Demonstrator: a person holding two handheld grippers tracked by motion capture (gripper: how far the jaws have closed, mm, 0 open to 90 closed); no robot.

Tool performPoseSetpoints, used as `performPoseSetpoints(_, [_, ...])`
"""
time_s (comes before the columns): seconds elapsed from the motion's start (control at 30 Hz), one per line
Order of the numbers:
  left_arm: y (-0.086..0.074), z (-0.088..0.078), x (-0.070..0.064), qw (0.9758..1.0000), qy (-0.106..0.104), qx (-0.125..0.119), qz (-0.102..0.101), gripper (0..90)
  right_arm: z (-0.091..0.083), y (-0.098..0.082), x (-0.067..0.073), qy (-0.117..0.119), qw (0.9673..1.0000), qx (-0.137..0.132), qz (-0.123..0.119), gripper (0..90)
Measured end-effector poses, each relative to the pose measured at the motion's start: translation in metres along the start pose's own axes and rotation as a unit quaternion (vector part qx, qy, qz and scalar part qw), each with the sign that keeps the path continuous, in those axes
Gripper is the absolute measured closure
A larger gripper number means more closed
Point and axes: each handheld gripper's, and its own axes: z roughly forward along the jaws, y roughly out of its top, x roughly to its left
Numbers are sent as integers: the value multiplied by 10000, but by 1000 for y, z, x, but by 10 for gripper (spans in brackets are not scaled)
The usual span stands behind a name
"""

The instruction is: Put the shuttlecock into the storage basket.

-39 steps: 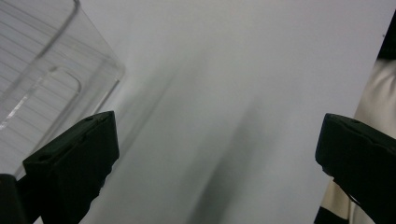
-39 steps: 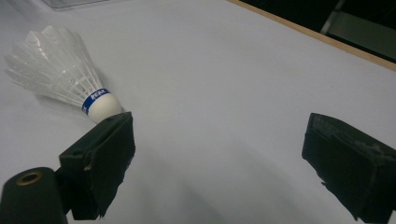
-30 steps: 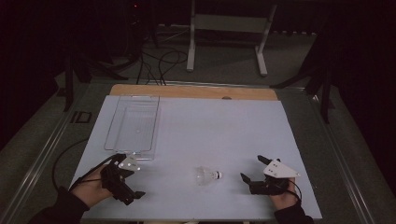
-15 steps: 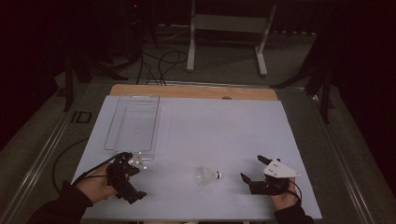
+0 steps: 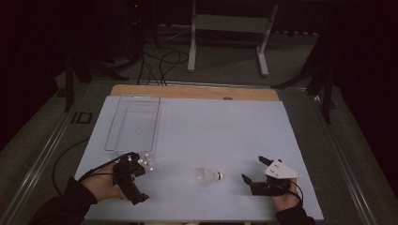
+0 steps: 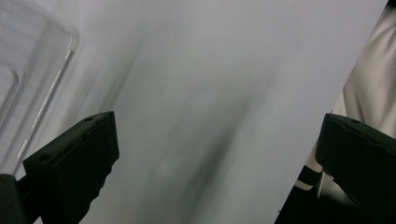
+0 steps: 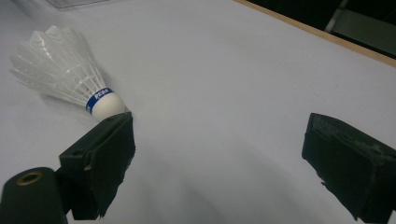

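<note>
One shuttlecock (image 5: 207, 176) lies at nine o'clock of my right gripper (image 5: 256, 174), nearer than the left gripper (image 5: 136, 176), cork toward it; both jaws gape wide, empty.

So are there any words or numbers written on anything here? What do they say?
"PEAK", in white letters on the blue band of the shuttlecock, just above its white cork tip. More of the band curves out of sight, so any other letters there cannot be read.
Nothing else carries readable text.

Your left claw (image 5: 137, 180) now sits a little further right along the desk (image 5: 225, 136), turned on your hand, its jaws pointing toward the near edge, wide apart.
</note>
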Motion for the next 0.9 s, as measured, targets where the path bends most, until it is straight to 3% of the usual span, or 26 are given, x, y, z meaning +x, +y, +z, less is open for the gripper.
performPoseSetpoints(0.3, [16,1,-4,9989,-279,155,349,2,0,0,0,-6,10000,3,-9,94])
performPoseSetpoints(0.7, [37,5,-11,9968,-359,265,661,3,-1,0,0,-14,10000,-3,-8,93])
performPoseSetpoints(0.9, [47,7,-15,9951,-475,207,840,3,-1,0,0,-12,10000,-9,1,94])
